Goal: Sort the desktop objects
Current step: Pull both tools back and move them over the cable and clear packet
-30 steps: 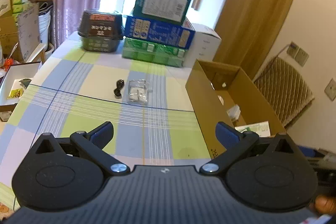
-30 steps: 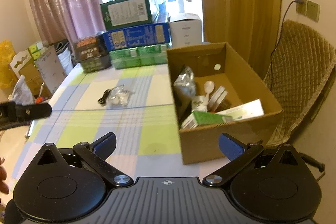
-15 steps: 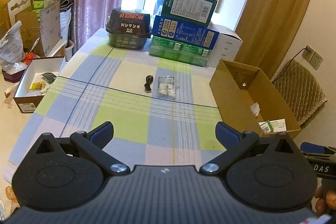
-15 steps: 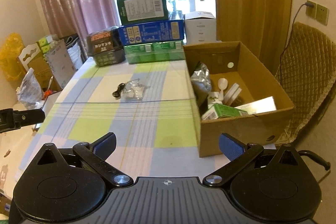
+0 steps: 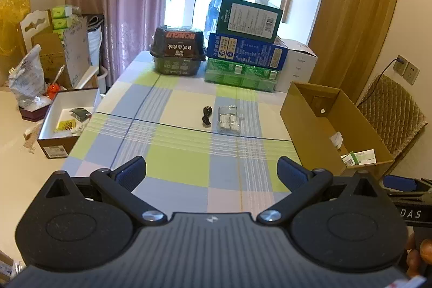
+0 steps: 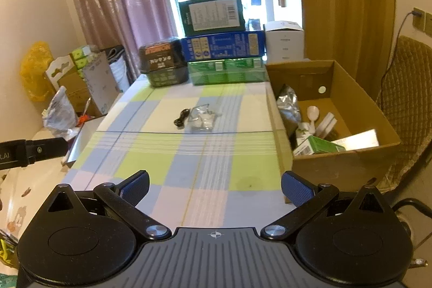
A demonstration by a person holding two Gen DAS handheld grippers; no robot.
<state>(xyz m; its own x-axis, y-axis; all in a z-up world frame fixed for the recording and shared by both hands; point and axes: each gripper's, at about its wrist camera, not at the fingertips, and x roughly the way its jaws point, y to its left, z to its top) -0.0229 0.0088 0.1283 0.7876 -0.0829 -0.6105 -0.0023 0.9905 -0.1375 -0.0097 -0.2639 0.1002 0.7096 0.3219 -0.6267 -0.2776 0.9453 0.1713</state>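
A small black cable (image 5: 206, 115) (image 6: 181, 118) and a clear plastic packet of white pieces (image 5: 228, 119) (image 6: 201, 118) lie side by side mid-table on the checked cloth (image 5: 178, 153). An open cardboard box (image 5: 310, 123) (image 6: 334, 161) stands at the table's right edge, holding a foil bag (image 6: 289, 106), a green carton (image 6: 318, 146) and other small items. My left gripper (image 5: 212, 171) is open and holds nothing, well short of the cable. My right gripper (image 6: 215, 187) is open too, hovering over the near edge.
Stacked boxes (image 5: 245, 50) and a dark tub (image 5: 176, 53) line the table's far end. A white open box (image 5: 63, 123) and bags sit on the floor to the left. A padded chair (image 6: 407, 88) stands right of the cardboard box.
Both grippers have drawn back and up from the table, so more of the room and cloth shows. The cable, packet and box have not moved.
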